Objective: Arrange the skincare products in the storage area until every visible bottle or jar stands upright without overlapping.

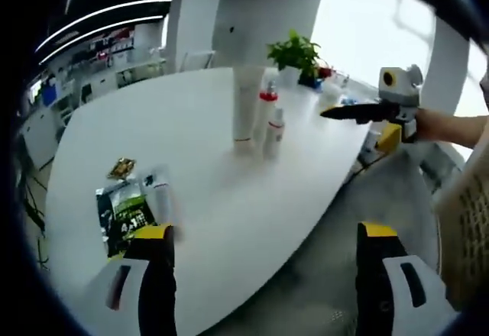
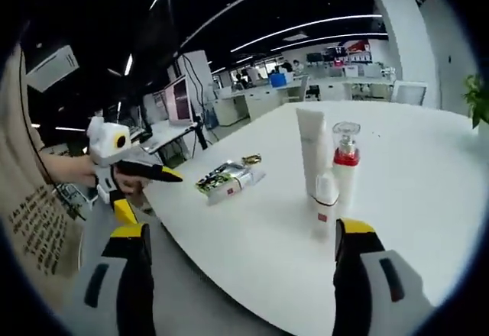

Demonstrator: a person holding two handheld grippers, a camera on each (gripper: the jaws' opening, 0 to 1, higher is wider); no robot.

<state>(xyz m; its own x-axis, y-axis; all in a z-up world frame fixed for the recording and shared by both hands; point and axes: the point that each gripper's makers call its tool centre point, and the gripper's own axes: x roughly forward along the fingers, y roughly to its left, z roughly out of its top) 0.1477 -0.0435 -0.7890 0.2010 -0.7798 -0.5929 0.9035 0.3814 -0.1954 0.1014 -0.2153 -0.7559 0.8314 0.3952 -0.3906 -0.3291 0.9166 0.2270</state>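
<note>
Three skincare items stand upright close together on the white table [image 1: 199,145]: a tall white tube [image 1: 243,111], a bottle with a red collar [image 1: 263,118] and a small white bottle [image 1: 274,131]. In the right gripper view they are the tube [image 2: 309,153], the red-collared bottle [image 2: 345,164] and the small bottle [image 2: 324,205]. A white tube [image 1: 159,197] lies flat beside a green-black packet [image 1: 122,214]. My left gripper [image 1: 266,231] is open and empty near the table's edge, close to the packet. My right gripper [image 2: 241,229] is open and empty, short of the small bottle.
A small golden sachet [image 1: 121,168] lies beyond the packet. A potted plant [image 1: 296,52] and small items sit at the table's far end. The other gripper [image 1: 325,112] hovers over the table's right edge, held by a hand. Desks and monitors [image 2: 177,99] stand behind.
</note>
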